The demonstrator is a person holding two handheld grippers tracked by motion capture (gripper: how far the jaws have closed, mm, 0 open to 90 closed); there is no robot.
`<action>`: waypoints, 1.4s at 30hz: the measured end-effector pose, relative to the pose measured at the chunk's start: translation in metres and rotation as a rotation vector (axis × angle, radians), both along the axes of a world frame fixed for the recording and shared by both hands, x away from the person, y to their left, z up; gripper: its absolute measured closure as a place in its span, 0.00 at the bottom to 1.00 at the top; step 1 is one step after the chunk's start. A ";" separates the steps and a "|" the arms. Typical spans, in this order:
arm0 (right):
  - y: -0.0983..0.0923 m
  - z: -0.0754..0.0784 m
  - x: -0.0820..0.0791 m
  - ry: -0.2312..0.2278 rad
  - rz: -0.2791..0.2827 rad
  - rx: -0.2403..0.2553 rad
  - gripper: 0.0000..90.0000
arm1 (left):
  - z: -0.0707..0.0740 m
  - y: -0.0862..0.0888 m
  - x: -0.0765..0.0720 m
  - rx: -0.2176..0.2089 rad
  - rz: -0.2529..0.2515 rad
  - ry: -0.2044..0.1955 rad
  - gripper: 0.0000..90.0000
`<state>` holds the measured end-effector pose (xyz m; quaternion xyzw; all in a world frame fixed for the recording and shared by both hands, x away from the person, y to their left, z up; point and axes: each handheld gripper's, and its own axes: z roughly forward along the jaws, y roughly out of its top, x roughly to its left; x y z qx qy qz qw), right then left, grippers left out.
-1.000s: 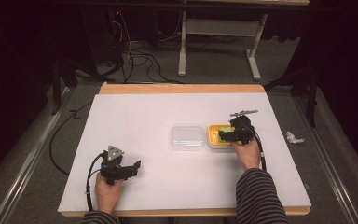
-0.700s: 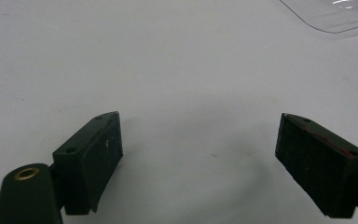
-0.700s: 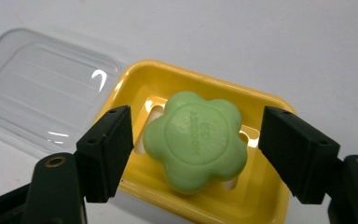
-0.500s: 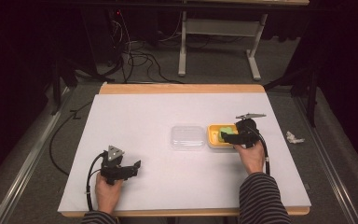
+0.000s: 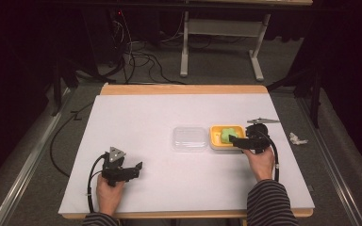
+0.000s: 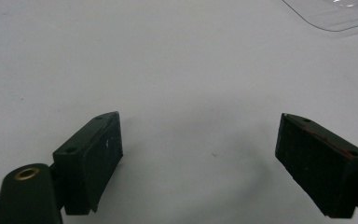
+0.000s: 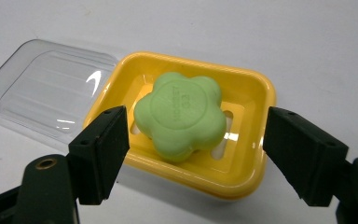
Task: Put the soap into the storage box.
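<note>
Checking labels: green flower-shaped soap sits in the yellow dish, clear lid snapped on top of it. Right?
Not quite. The green flower-shaped soap does sit in the yellow dish, but the clear lid is off, lying on the table beside the dish. The right gripper view shows this.

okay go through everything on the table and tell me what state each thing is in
Green soap: lying in the yellow dish, free of the pads.
Yellow soap dish: uncovered, upright on the table.
Clear lid: off, lying beside the dish.
Right claw: jaws just opened, apart either side of the soap.
Left claw: open, nothing between its jaws.
</note>
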<state>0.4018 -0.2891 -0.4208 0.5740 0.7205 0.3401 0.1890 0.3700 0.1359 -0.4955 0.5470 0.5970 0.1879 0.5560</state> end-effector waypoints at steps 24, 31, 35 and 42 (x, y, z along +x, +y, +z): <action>-0.019 0.003 -0.027 -0.040 -0.022 0.044 0.27 | -0.001 0.000 0.000 0.009 -0.004 0.001 0.17; -0.022 0.005 -0.035 -0.058 -0.025 0.053 0.27 | 0.000 -0.001 0.000 0.009 -0.005 0.002 0.17; -0.024 0.006 -0.040 -0.074 -0.022 0.061 0.27 | -0.001 -0.001 0.000 0.007 -0.003 0.001 0.17; -0.026 0.007 -0.049 -0.094 -0.023 0.069 0.27 | 0.000 -0.001 0.000 0.008 -0.003 0.002 0.17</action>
